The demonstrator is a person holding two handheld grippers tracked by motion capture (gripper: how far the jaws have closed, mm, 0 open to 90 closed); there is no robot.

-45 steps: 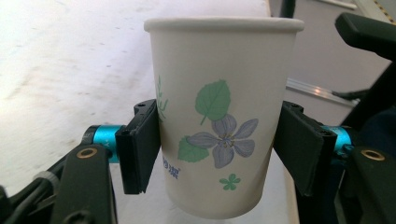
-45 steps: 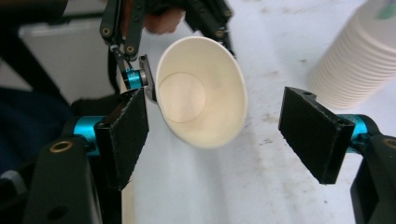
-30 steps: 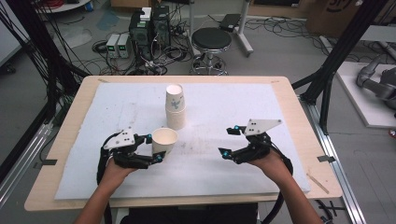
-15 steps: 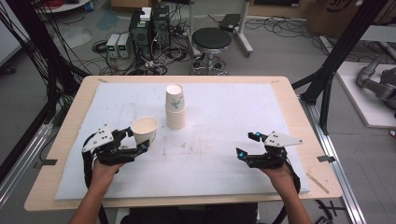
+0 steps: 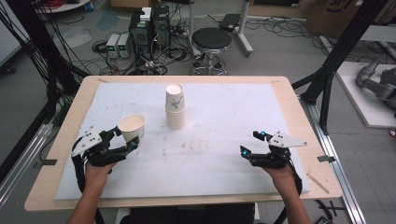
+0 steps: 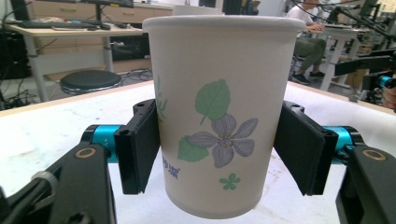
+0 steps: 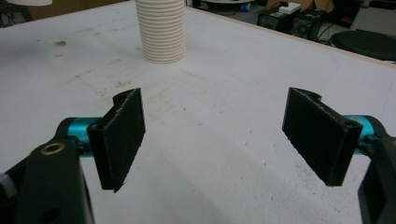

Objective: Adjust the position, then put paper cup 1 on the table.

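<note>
The left gripper (image 5: 122, 142) has its two black jaws closed on a paper cup (image 5: 131, 127), one pad against each side of the cup's lower wall. In the left gripper view the cup (image 6: 219, 116) stands upright between the pads (image 6: 142, 144), mouth up, printed with green leaves and a pale purple flower, its base appearing just clear of the white mat. The cup sits near the left edge of the table, roughly midway between front and back, with the person's left hand (image 5: 95, 170) behind the gripper toward the front edge.

Near the middle of the mat (image 5: 224, 107), toward the back edge, a stack of paper cups (image 5: 175, 107) stands upright, well apart from the held cup. In the right gripper view the ribbed stack (image 7: 160, 30) rises ahead of the jaws.

The right gripper (image 5: 254, 144) rests low near the front right corner, its jaws wide with nothing between them but the scuffed mat. The person's right hand (image 5: 282, 170) grips it from the front edge. A wooden border of the table (image 5: 285, 93) frames the mat.
</note>
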